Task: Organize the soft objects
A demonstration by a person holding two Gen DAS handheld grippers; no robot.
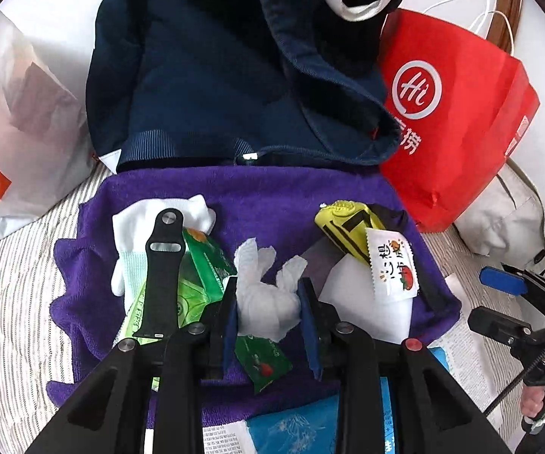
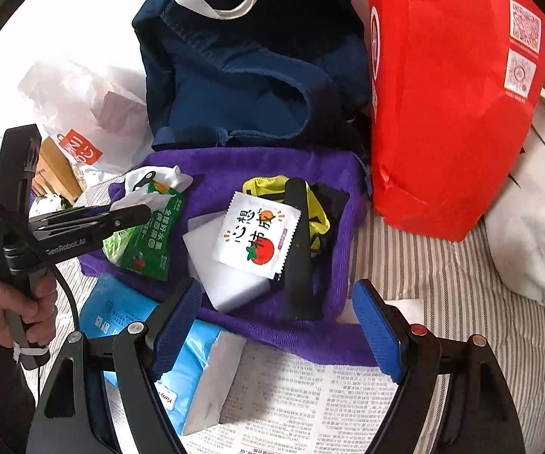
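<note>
My left gripper (image 1: 268,299) is shut on a crumpled white tissue (image 1: 263,295), held just above a purple towel (image 1: 272,196). On the towel lie a white sock (image 1: 136,227), a black watch strap (image 1: 162,265), a green packet (image 1: 200,265), a yellow-and-black pouch (image 1: 344,227), a tomato-print sachet (image 1: 391,265) and a white sponge block (image 1: 367,302). My right gripper (image 2: 280,325) hangs open over the towel's near edge (image 2: 291,336), with nothing between its fingers. It faces the sachet (image 2: 259,234), the sponge block (image 2: 231,276) and a second black strap (image 2: 299,242). The left gripper (image 2: 132,213) shows at the left.
An open navy bag (image 1: 204,75) stands behind the towel, with a red paper bag (image 1: 458,113) to its right and a white plastic bag (image 1: 19,113) to its left. A blue tissue pack (image 2: 193,370) and newspaper (image 2: 310,397) lie near me on striped bedding (image 2: 443,283). A pillow (image 2: 530,227) is at the right.
</note>
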